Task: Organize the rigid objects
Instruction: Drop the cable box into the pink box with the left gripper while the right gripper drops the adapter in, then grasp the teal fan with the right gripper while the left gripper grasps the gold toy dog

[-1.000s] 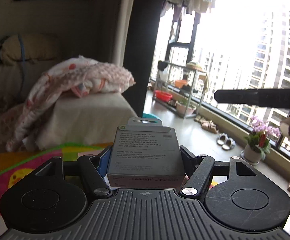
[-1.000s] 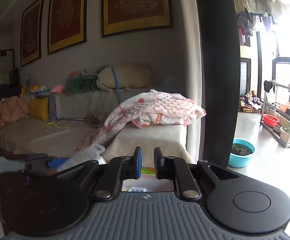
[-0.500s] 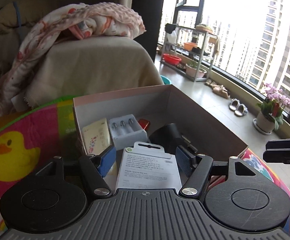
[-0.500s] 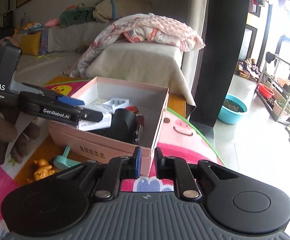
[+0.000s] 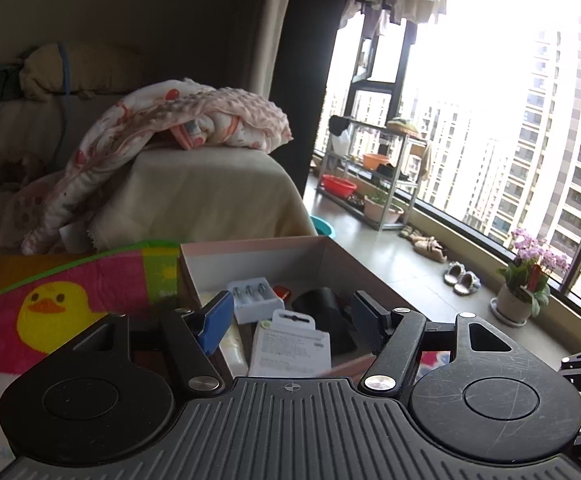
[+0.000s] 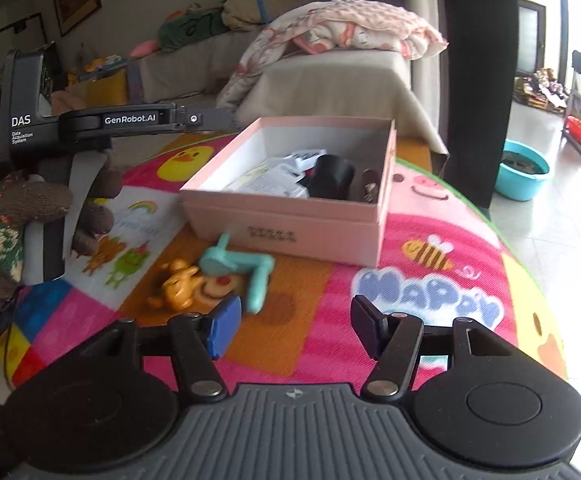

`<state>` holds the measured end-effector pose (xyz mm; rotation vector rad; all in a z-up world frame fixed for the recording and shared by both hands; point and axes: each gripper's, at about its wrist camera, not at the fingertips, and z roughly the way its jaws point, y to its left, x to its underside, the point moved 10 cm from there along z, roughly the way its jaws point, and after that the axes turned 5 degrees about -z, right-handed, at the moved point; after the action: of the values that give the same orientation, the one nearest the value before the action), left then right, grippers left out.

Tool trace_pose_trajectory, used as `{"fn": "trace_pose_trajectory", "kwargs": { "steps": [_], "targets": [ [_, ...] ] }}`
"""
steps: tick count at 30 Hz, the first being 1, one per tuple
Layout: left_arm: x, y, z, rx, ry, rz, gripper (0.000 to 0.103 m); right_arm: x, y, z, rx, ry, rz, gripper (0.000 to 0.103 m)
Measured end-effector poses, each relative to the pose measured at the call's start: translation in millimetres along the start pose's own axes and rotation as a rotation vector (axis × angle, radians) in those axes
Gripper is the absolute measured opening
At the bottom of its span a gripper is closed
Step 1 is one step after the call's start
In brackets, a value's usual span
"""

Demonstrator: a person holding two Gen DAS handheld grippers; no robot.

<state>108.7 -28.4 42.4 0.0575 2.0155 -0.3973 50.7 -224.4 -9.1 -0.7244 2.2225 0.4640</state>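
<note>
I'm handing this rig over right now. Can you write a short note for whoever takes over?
Left gripper: open, empty, above the pink box.
Right gripper: jaws opening, nothing between them, low over the mat.
Done: white packet, battery case and black item lie in the box.
Left: teal tool, gold figure and round toy on the mat before the box.

Our right gripper (image 6: pixel 292 326), jaws opening and empty, hovers at lower centre; the pink box (image 6: pixel 290 228) sits mid-frame above it.
</note>
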Motion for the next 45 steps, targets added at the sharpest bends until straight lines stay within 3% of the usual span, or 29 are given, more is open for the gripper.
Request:
{"fn": "trace_pose_trajectory", "kwargs": {
  "steps": [4, 7, 10, 13, 15, 16, 20, 25, 28, 31, 33, 35, 38, 43, 45],
  "targets": [
    [43, -6, -27, 0.001, 0.069, 0.047, 0.070, 24, 39, -10, -0.129, 0.062, -0.018, 0.061],
    [68, -1, -44, -0.007, 0.097, 0.022, 0.070, 48, 74, -10, -0.241, 0.155, -0.026, 0.061],
    [81, 6, -56, -0.007, 0.105, -0.040, 0.070, 74, 98, -2, -0.184, 0.233, -0.154, 0.059],
    [85, 14, -63, -0.025, 0.103, -0.070, 0.070, 89, 109, 1, -0.137, 0.272, -0.240, 0.051],
    [84, 19, -65, -0.026, 0.096, -0.094, 0.070, 89, 113, -1, -0.131, 0.280, -0.272, 0.032],
    [83, 22, -67, -0.030, 0.089, -0.106, 0.070, 88, 113, -3, -0.124, 0.282, -0.277, 0.032],
    [81, 30, -65, -0.040, 0.085, -0.142, 0.070, 51, 86, -8, -0.060, 0.209, -0.231, 0.032],
    [88, 24, -57, -0.011, 0.112, -0.147, 0.070, -68, 17, -2, 0.112, 0.000, -0.124, 0.032],
    [93, 19, -55, 0.007, 0.122, -0.146, 0.070, -138, -21, 26, 0.172, -0.080, -0.047, 0.032],
    [94, 18, -58, 0.021, 0.123, -0.134, 0.070, -177, -53, 82, 0.226, -0.053, 0.029, 0.032],
    [95, 21, -59, 0.026, 0.125, -0.126, 0.070, -187, -65, 119, 0.250, -0.017, 0.028, 0.032],
    [97, 27, -59, 0.019, 0.133, -0.132, 0.070, -188, -75, 153, 0.330, 0.029, -0.022, 0.032],
    [101, 38, -59, 0.004, 0.138, -0.145, 0.070, -183, -88, 179, 0.441, 0.078, -0.084, 0.045],
    [105, 42, -51, 0.006, 0.152, -0.163, 0.070, -170, -84, 149, 0.361, 0.020, -0.016, 0.053],
    [106, 36, -48, 0.018, 0.157, -0.155, 0.070, -159, -75, 123, 0.316, -0.025, 0.006, 0.061]
  ]
}}
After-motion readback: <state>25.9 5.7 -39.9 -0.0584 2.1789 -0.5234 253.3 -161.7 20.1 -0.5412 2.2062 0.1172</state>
